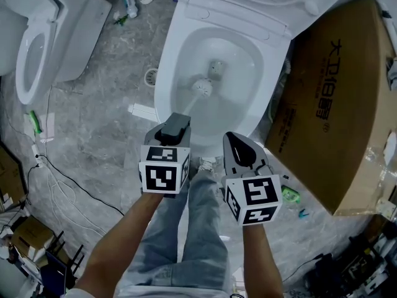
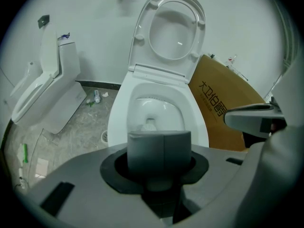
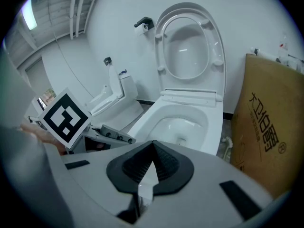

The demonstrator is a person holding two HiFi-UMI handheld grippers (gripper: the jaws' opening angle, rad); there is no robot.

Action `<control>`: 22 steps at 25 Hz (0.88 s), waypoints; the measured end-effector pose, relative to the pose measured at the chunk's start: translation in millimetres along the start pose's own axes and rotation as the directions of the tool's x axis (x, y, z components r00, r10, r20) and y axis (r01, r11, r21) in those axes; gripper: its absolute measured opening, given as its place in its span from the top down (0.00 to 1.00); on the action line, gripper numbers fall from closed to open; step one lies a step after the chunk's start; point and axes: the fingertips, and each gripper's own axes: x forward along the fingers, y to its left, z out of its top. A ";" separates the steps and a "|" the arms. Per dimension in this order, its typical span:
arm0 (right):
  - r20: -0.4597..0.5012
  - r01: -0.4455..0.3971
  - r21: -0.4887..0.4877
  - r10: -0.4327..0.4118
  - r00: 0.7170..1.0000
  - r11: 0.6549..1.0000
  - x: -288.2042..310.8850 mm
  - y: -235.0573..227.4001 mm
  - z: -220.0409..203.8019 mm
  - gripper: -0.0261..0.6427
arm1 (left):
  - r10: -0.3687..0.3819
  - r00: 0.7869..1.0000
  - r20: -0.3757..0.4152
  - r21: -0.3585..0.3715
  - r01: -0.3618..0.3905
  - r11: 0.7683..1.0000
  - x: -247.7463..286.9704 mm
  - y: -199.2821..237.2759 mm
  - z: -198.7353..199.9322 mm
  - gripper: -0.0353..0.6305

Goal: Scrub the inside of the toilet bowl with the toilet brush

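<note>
- head view: the toilet brush (image 1: 201, 87) is being pinched by the left gripper (image 1: 176, 123), its head being held low inside the toilet bowl (image 1: 170, 61) for scrubbing; a cardboard box (image 1: 335, 104) is crowding the right side.
- left gripper view: jaws are being pressed onto the handle.
- right gripper view: the right gripper (image 3: 147, 167) is being held aside, jaws pressed together on nothing.

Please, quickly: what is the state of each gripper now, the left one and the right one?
Left gripper: closed on the handle of the toilet brush.
Right gripper: closed, holding nothing.
</note>
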 end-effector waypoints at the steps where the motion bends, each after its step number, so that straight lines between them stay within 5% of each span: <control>1: 0.000 0.000 0.002 0.000 1.000 1.000 -0.7 -0.9 -0.9 0.96 | -0.001 1.000 -0.005 -0.001 0.001 1.000 0.8 -2.0 -2.5 0.71; 22: -0.014 0.007 0.027 -0.006 1.000 1.000 0.9 -25.6 -11.0 0.96 | -0.062 0.998 -0.007 0.024 0.063 0.998 28.0 -45.7 12.7 0.71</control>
